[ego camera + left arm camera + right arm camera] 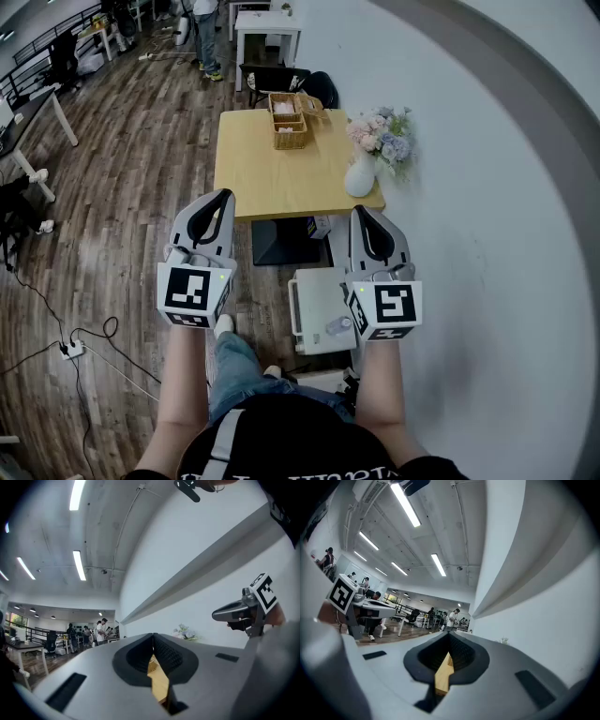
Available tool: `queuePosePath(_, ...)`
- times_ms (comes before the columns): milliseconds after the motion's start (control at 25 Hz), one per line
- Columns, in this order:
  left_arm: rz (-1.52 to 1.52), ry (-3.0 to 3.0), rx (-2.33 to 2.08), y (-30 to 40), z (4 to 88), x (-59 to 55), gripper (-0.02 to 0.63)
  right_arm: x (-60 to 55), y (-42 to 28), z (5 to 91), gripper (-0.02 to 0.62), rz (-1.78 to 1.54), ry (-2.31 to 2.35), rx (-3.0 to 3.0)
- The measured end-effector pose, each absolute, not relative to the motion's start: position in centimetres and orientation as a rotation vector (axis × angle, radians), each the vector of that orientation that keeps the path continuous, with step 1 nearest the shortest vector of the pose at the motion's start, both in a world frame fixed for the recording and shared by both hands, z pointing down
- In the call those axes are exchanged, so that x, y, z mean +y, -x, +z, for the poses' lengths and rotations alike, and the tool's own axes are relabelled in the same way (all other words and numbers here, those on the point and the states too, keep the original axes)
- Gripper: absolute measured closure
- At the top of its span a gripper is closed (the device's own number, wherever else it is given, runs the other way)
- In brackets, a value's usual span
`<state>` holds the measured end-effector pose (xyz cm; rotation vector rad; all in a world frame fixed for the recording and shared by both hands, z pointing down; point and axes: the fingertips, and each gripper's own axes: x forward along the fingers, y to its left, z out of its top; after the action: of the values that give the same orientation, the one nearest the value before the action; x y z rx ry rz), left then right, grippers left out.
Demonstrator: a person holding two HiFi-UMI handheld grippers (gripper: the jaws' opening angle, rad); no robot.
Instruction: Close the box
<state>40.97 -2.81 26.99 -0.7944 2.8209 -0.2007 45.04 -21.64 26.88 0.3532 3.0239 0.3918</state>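
A woven wicker box (289,124) stands at the far end of the wooden table (281,183), its lid (310,101) flipped open to the right. I hold both grippers in the air short of the table's near edge, well away from the box. My left gripper (222,196) is shut with nothing in it, and so is my right gripper (360,213). In the left gripper view the left gripper's (153,640) pads meet, with a sliver of table (160,682) beyond. The right gripper view shows the right gripper's (449,639) pads pressed together too.
A white vase of flowers (362,172) stands at the table's right edge. A white device (321,309) sits on the floor under my right gripper. A black chair (274,78) and a white table (267,22) lie beyond. A power strip (71,349) lies at left. The wall curves along the right.
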Motion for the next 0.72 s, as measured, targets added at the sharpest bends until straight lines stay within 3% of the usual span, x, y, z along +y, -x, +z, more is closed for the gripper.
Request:
queuePosePath(480,-0.133,0.77,2.865,-37.8,27.5,-0.7,0.59,-20.7,-41.9,27.1,0.578,0.389,-0.316,3.05)
queuePosePath(520,-0.124,0.776,2.869,-37.2,27.6,-0.4,0.564,-20.5,-41.3,27.1,0.577,0.39,-0.314,3.053)
queuePosePath(600,-0.109,0.8,2.887,-35.8,27.9,0.1,0.386,-19.9,-39.9,27.2,0.567,0.383,-0.317,3.061)
queuePosePath(720,-0.089,0.781,2.921,-33.4,28.5,1.6,0.278,-18.5,-37.4,27.5,0.418,0.358,-0.35,3.075)
